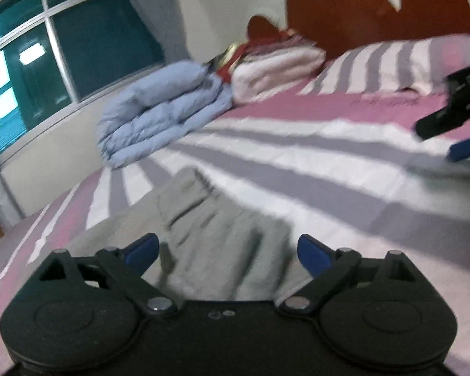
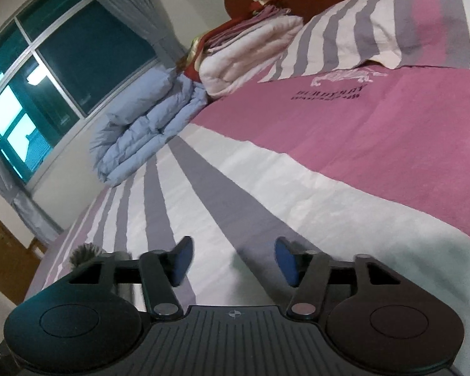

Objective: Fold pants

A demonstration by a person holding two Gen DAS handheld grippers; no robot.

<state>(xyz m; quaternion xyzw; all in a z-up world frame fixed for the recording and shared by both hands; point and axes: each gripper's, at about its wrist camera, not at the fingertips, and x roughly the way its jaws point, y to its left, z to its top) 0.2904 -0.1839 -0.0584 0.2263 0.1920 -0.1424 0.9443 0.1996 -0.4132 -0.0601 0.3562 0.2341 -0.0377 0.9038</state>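
Grey-green pants lie rumpled on the striped bedspread, just ahead of my left gripper. The left gripper is open and empty, its blue pads wide apart above the pants. My right gripper is open and empty over a grey and white stripe of the bedspread. It also shows at the right edge of the left wrist view, away from the pants. A small grey tuft of cloth shows at the left of the right wrist view.
A folded light-blue quilt and a stack of white and red folded bedding lie at the bed's far left. A striped pillow rests against the brown headboard. A window is on the left wall.
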